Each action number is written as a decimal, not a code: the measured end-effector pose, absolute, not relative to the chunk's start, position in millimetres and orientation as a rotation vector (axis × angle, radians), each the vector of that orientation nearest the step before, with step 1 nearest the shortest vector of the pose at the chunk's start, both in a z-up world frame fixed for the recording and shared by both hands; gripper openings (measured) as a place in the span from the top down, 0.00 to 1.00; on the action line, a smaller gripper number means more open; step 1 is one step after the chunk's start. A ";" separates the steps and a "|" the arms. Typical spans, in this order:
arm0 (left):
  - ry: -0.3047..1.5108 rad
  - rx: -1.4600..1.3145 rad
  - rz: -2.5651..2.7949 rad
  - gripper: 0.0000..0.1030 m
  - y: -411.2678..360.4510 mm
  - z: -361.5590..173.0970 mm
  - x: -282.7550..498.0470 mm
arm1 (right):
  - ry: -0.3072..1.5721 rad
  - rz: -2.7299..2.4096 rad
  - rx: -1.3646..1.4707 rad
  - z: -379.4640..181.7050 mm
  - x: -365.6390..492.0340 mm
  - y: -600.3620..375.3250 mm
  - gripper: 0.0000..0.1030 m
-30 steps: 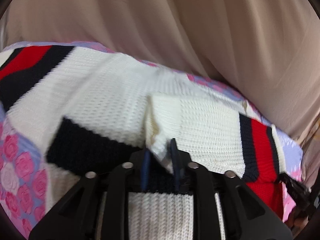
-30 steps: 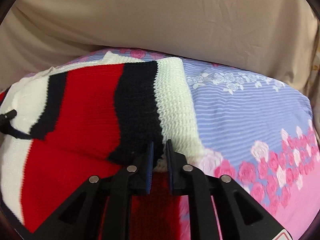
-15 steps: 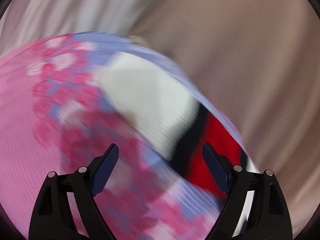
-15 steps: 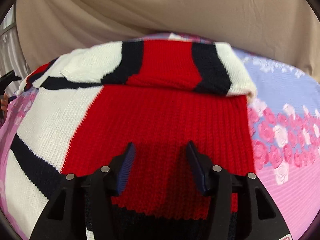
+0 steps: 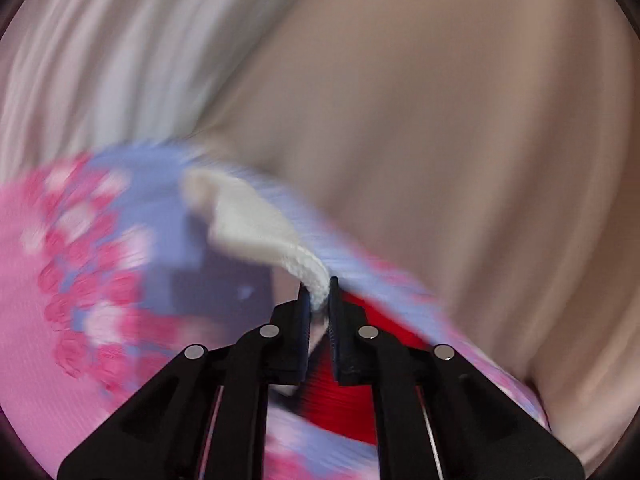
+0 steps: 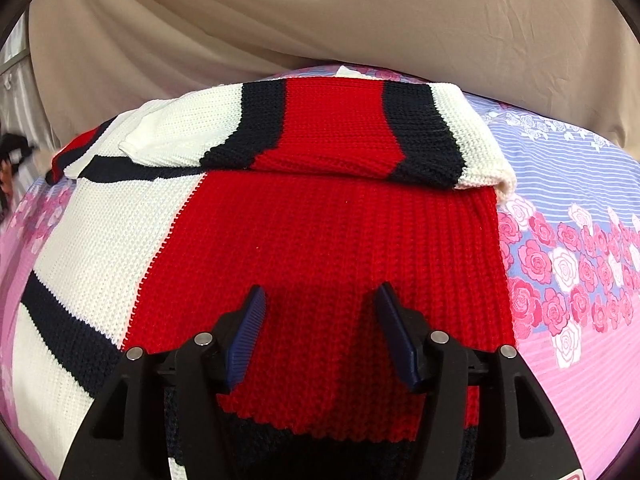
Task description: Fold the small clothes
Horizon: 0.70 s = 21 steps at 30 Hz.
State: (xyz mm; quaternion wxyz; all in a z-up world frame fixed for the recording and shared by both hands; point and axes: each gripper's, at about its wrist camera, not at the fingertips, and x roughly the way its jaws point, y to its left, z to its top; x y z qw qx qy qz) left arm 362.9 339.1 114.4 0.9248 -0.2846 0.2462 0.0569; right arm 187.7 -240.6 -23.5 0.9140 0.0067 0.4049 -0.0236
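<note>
A knitted sweater [image 6: 320,232] in red, white and navy lies flat on a flowered bed sheet [image 6: 580,200]. One striped sleeve [image 6: 340,128] is folded across its far part. My right gripper [image 6: 320,292] hovers over the red panel, its jaws still opening; only the flat knit lies under the gap and neither pad touches it. In the blurred left wrist view, my left gripper [image 5: 318,292] is shut on a white knitted edge of the sweater [image 5: 256,224], which rises off the sheet [image 5: 80,280]. A red part [image 5: 352,384] shows under the fingers.
A beige curtain [image 6: 320,12] hangs right behind the bed, and in the left wrist view the curtain [image 5: 440,120] fills the upper right. Bare sheet lies to the right of the sweater.
The right gripper let go of the sleeve cuff, opened and drew back; the sleeve now lies folded over the body. The left gripper released one fold, swung wide open, then shut on a white edge.
</note>
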 end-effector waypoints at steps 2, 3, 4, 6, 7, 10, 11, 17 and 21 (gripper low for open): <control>0.464 -0.507 -0.028 0.93 277.7 148.5 355.9 | 0.833 -0.052 0.016 -23.9 188.6 -240.5 0.45; 0.450 -0.461 -0.116 0.93 240.4 165.1 348.8 | 0.832 -0.054 0.018 -24.0 188.7 -240.8 0.45; 0.442 -0.418 -0.201 0.93 201.4 177.5 341.5 | 0.832 -0.056 0.020 -24.1 188.9 -241.2 0.45; 0.453 -0.357 -0.351 0.93 129.2 187.0 328.2 | 0.830 -0.055 0.023 -23.8 188.5 -242.1 0.45; 0.476 -0.337 -0.420 0.93 91.2 184.1 323.4 | 0.829 -0.054 0.026 -23.7 188.6 -243.1 0.45; 0.593 -0.290 -0.572 0.89 -12.1 147.6 314.7 | 0.827 -0.047 0.043 -23.3 188.5 -245.6 0.45; 0.639 -0.282 -0.598 0.85 -40.7 127.3 312.6 | 0.826 -0.045 0.049 -23.4 188.9 -246.1 0.44; 0.792 -0.316 -0.566 0.41 -79.6 49.9 273.7 | 0.811 -0.030 0.093 -21.3 187.4 -254.0 0.37; 0.783 -0.459 -0.435 0.31 -7.6 36.2 273.0 | 0.783 -0.017 0.170 -15.4 187.6 -268.6 0.37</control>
